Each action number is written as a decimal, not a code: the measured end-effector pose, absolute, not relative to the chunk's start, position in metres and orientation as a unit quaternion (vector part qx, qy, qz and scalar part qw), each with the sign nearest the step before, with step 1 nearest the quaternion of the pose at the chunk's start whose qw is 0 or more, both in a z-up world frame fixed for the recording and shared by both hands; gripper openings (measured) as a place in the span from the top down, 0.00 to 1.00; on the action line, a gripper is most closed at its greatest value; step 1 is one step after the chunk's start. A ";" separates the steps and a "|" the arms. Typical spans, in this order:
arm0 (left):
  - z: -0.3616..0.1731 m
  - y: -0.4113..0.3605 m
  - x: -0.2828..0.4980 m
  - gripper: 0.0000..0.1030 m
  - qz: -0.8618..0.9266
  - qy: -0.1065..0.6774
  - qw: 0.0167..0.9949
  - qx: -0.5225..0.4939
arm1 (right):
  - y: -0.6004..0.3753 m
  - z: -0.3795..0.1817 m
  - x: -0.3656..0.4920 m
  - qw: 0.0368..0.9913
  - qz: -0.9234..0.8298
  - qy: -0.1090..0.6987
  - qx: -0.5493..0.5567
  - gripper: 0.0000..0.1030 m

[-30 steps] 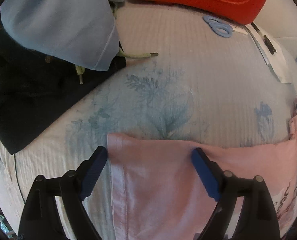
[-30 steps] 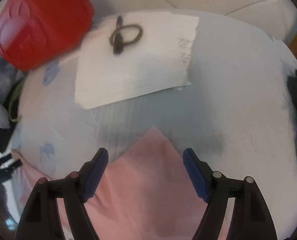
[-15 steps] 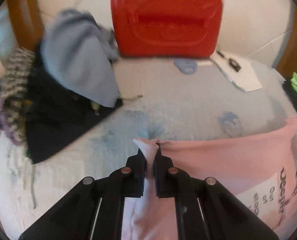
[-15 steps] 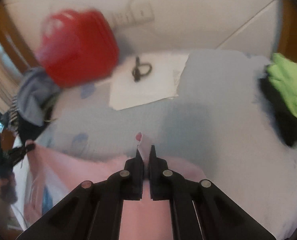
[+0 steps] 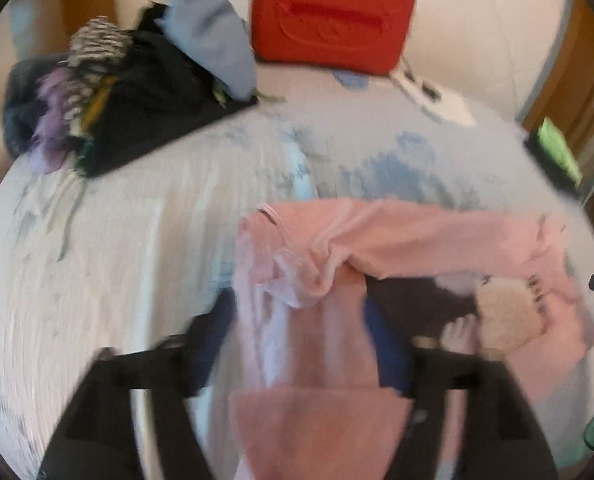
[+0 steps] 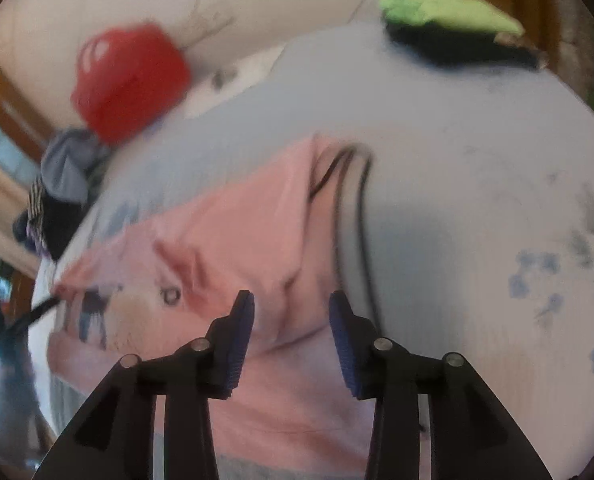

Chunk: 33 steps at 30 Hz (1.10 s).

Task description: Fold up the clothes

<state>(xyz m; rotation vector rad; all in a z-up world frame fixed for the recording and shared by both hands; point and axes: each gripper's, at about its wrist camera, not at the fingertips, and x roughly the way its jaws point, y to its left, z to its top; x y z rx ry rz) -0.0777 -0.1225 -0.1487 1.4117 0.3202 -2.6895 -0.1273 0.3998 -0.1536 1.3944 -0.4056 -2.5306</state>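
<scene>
**Left wrist view: pink shirt dropped mid-fold, both grippers letting go**

Left wrist view, nearest first: the left gripper (image 5: 301, 344) has its jaws spread, having just been opening, and the pink shirt (image 5: 397, 240) runs between them without either pad pressing it. The cloth lies bunched at about 12 o'clock from the fingers, with a rumpled lump where the folded-over edge has landed. A printed patch shows on the shirt toward 3 o'clock. It all rests on the pale floral bed sheet (image 5: 117, 260). Farther off, at 10 o'clock, sits a heap of dark and blue clothes (image 5: 149, 92); at 12 o'clock a red case (image 5: 329, 28); at 2 o'clock a green and black bundle (image 5: 557, 152).

In the right wrist view the right gripper (image 6: 291, 336) is partly spread, jaws also just opened, with the shirt lying under and between them but not pinched. A thin dark cord (image 6: 361, 208) curves along the shirt's edge at 12 o'clock.

What could go wrong, as I judge it: the released fold looks uneven, so the crumpled lump may set a crooked crease if pressed flat as it lies. Both views are blurred with motion; a fast pull-away could drag loose cloth on a pad and undo the fold. The cord could also snag a finger on the next reach.
</scene>
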 end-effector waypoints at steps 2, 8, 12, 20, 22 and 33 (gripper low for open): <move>-0.134 -0.136 -0.074 0.25 -0.883 0.130 0.055 0.448 | 0.404 -0.121 -0.122 0.100 -0.895 -0.134 0.413 0.56; -0.139 -0.156 -0.116 0.25 -0.855 0.164 0.087 0.485 | 0.402 -0.112 -0.165 0.125 -0.877 -0.183 0.427 0.00; -0.163 -0.147 -0.146 0.25 -0.830 0.177 0.086 0.523 | 0.399 -0.150 -0.202 0.108 -0.842 -0.202 0.488 0.26; -0.198 -0.127 -0.182 0.26 -0.800 0.161 0.083 0.572 | 0.394 -0.190 -0.263 0.071 -0.805 -0.197 0.555 0.42; -0.203 -0.118 -0.186 0.50 -0.800 0.125 0.089 0.580 | 0.388 -0.200 -0.274 0.067 -0.797 -0.194 0.567 0.41; -0.188 -0.128 -0.189 0.92 -0.823 0.065 0.147 0.544 | 0.423 -0.180 -0.280 -0.012 -0.819 -0.149 0.554 0.66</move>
